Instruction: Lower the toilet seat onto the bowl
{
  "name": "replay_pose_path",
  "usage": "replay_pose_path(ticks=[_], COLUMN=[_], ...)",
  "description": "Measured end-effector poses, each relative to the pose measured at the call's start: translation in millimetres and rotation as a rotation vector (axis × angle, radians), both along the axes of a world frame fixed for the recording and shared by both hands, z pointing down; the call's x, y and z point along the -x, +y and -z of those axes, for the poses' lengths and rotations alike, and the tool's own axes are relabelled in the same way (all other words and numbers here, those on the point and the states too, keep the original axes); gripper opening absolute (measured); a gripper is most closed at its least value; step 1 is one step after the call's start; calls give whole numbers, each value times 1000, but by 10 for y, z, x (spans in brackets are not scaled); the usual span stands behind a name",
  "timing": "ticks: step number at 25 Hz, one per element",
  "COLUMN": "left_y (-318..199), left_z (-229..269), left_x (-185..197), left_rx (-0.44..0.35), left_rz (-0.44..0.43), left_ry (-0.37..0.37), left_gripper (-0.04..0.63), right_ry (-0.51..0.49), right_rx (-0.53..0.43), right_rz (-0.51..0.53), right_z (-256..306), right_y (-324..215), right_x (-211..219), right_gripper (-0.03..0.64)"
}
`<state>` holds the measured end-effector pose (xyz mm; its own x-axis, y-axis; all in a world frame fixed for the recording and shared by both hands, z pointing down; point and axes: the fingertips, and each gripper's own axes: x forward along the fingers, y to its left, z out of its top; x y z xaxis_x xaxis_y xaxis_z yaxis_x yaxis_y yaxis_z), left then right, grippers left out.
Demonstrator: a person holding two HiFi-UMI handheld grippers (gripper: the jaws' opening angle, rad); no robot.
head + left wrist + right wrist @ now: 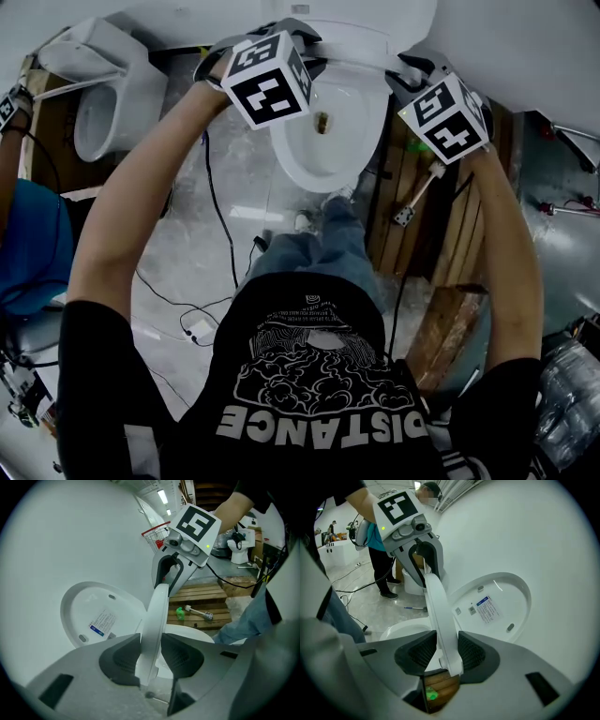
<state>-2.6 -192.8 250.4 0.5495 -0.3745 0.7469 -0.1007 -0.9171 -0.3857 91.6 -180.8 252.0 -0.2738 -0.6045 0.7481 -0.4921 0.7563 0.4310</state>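
Above the white bowl (pixel 284 150), a smooth glossy oval with its rim uncovered, the toilet seat (pixel 157 616) stands raised. It is a thin, hard white ring seen edge-on, just in front of the lid (pixel 93 616), which leans back against the white surface behind. Your left gripper (pixel 150 654) has its ribbed dark pads (pixel 119 656) partly closed on one side of the ring. They seem to press it, though the contact line is narrow. Your right gripper (pixel 443 651) clamps the opposite side the same way. Rough wooden pallets (pixel 450 234) crowd the bowl's right edge. On the left, cables (pixel 214 206) trail over the shiny grey floor (pixel 178 253), and a second toilet (pixel 103 103) stands well apart.
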Motion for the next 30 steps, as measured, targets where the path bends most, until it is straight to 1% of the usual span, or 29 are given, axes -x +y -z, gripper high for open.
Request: replay_pose_path(ticks=[4,9,13,16,19,27,30], left_y=[247,454,633,737,846,1243,1350], left_z=[-141,-307,-427,-532,-665,-1082,-1220], left_x=[13,77,82,119,133,235,245], left_rx=[5,5,32,42,29,-8,-13], left_rz=[-35,-58,-80,-78,-75,-86,-89], left_ry=[-19,-24,-43,-46,-49,-146,-166], left_gripper=[147,150,153,153,156,167,172], right_ry=[15,42,64,66,74,141,151], right_rx=[14,32,38,47,61,60,53], right_rz=[22,62,104,129,151,224,243], right_z=[-134,-298,-386,-496,-630,-1027,-1160], right_y=[236,432,586,686,803,1197,1303], right_x=[24,92,121,162,175,271,281], right_gripper=[152,152,152,156,161,173,178])
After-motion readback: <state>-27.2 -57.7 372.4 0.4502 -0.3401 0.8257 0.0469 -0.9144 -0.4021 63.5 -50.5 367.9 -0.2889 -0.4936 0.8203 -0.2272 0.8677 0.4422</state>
